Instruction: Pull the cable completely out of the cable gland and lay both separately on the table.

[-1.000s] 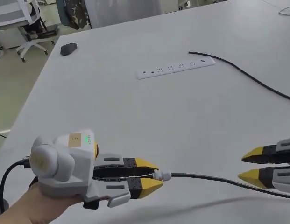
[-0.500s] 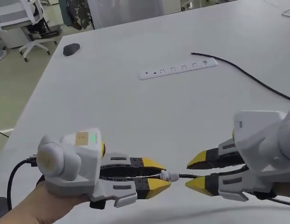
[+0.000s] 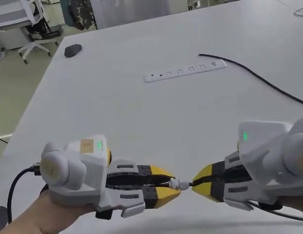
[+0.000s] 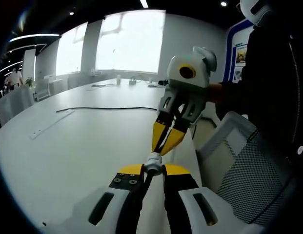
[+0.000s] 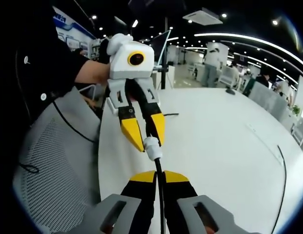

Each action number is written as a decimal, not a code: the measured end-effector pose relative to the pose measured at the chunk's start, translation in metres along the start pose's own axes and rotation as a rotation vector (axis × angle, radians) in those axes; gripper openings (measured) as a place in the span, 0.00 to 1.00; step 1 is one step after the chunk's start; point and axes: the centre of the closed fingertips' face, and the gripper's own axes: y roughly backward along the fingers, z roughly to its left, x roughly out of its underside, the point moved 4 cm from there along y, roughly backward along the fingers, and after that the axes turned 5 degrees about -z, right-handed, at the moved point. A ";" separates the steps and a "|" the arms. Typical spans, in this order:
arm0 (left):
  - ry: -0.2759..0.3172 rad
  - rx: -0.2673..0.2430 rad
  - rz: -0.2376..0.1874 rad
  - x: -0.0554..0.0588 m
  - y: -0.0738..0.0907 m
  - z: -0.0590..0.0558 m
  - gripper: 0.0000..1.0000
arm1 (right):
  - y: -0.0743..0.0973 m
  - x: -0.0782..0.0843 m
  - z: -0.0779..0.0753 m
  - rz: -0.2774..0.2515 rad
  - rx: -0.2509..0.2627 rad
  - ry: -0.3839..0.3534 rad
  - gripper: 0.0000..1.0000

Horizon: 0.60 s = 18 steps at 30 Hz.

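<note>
Two grips, tip to tip above the bench (image 3: pixel 141 112): my left tool (image 3: pixel 173 187) clamps the cable gland (image 3: pixel 178 184), my right tool (image 3: pixel 199 181) clamps the cable (image 5: pixel 158 171) just beside it, ready to pull them apart

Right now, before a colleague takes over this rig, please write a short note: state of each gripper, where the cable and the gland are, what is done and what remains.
Left gripper: shut on the small white plastic cable gland, held over the white table.
Right gripper: shut on the thin black cable, close beside the gland, tips facing the left gripper's.
Done: both parts are gripped; the cable is not yet pulled out of the gland.
Left: draw the grippers apart until the cable comes free, then lay gland and cable separately on the table.
</note>
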 end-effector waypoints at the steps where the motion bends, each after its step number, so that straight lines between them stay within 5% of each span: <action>1: 0.004 -0.003 -0.001 0.000 0.002 0.001 0.15 | 0.003 0.002 -0.002 0.004 0.010 0.001 0.00; 18: -0.010 -0.028 -0.003 -0.001 0.011 0.004 0.15 | 0.062 0.059 -0.046 0.098 0.222 -0.079 0.00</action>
